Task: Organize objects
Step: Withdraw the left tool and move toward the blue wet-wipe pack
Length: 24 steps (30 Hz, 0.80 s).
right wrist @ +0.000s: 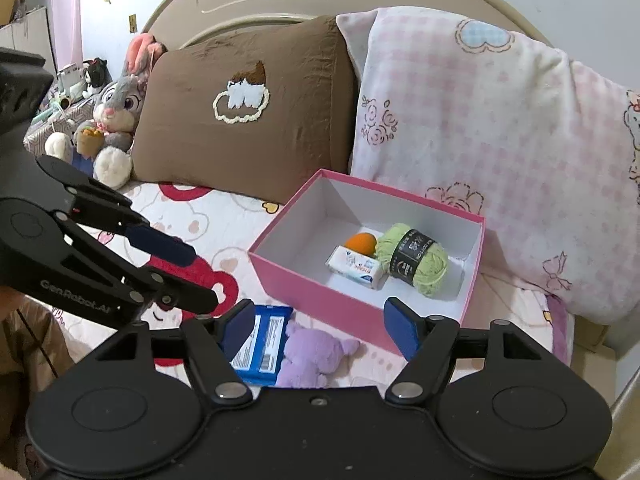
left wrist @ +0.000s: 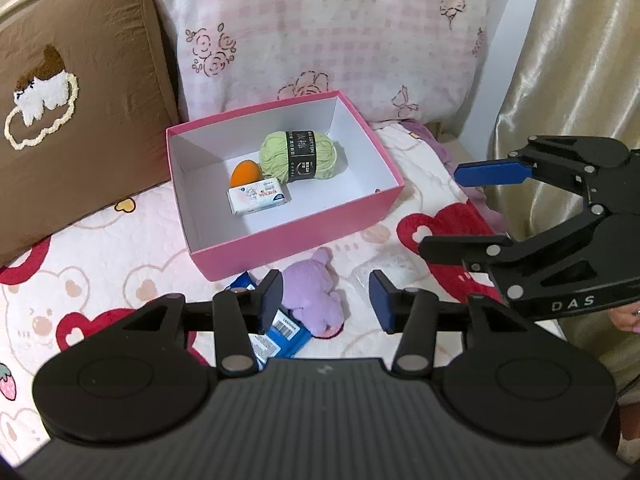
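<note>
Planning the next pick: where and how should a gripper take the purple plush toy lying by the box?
Grip the purple plush toy across its rounded body, coming from above. It lies flat on the bedspread, its near side against the blue packet, with the pink box just behind, so side approaches look crowded. Soft stuffing should compress under the pads.

Open from above: pink box (left wrist: 304, 236), its right half bare, its middle taken by yarn ball (left wrist: 303, 155), orange egg (left wrist: 245, 173) and wipes pack (left wrist: 259, 197). Blocked behind by brown pillow (left wrist: 80, 92) and pink checked pillow (left wrist: 328, 32). In front of box, purple plush (left wrist: 320, 300) and blue packet (left wrist: 286, 330) on bedspread (left wrist: 100, 264).
</note>
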### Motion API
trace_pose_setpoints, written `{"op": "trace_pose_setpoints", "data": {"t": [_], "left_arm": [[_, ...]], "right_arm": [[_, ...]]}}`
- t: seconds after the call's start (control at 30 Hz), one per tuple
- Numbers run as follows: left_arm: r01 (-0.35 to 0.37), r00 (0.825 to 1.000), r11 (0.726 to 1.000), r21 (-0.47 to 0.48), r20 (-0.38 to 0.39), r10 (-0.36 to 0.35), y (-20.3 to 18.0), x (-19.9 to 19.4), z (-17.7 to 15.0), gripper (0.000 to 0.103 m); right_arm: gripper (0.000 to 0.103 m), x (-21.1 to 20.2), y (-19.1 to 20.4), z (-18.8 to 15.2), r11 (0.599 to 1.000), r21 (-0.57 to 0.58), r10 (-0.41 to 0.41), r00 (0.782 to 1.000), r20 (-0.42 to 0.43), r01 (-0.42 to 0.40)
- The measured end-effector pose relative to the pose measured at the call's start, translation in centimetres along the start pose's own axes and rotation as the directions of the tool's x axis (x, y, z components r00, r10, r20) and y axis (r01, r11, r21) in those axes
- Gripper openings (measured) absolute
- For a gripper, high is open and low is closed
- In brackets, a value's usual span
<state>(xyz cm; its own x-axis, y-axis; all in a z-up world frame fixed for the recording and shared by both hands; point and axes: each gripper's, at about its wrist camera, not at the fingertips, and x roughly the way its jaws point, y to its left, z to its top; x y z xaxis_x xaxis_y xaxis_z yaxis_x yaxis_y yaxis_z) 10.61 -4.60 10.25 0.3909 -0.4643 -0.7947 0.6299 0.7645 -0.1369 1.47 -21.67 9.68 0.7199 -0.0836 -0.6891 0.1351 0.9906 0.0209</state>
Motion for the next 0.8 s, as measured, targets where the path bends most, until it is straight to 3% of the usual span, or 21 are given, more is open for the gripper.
{"op": "trace_pose_setpoints", "data": {"t": [0.1,0.37,0.6,0.8], "left_arm": [[-0.001,1.0,1.0,0.013,-0.023,0.001,-0.3,-0.5,-0.9,0.052],[-0.029,0.997,0.999,0.029,-0.077,0.031,-0.6,-0.9,-3.8,0.075],[0.042,0.993,0.999,0.025,-0.116,-0.039,0.0,0.1,-5.4,0.08],[0.051,0.989,0.998,0.029,-0.141,-0.046,0.7,1.3,-6.3,0.082]], "right_arm": [[0.082,-0.7,0.5,-0.5,1.0,-0.012,-0.004,1.0,-0.008,0.004],[0.094,-1.7,1.7,-2.5,0.999,-0.022,-0.028,0.997,-0.073,0.026],[0.095,-1.5,2.1,-4.5,0.999,0.046,0.027,0.99,-0.137,-0.021],[0.095,-0.8,2.3,-6.3,0.994,0.09,0.079,0.981,-0.177,-0.064]]}}
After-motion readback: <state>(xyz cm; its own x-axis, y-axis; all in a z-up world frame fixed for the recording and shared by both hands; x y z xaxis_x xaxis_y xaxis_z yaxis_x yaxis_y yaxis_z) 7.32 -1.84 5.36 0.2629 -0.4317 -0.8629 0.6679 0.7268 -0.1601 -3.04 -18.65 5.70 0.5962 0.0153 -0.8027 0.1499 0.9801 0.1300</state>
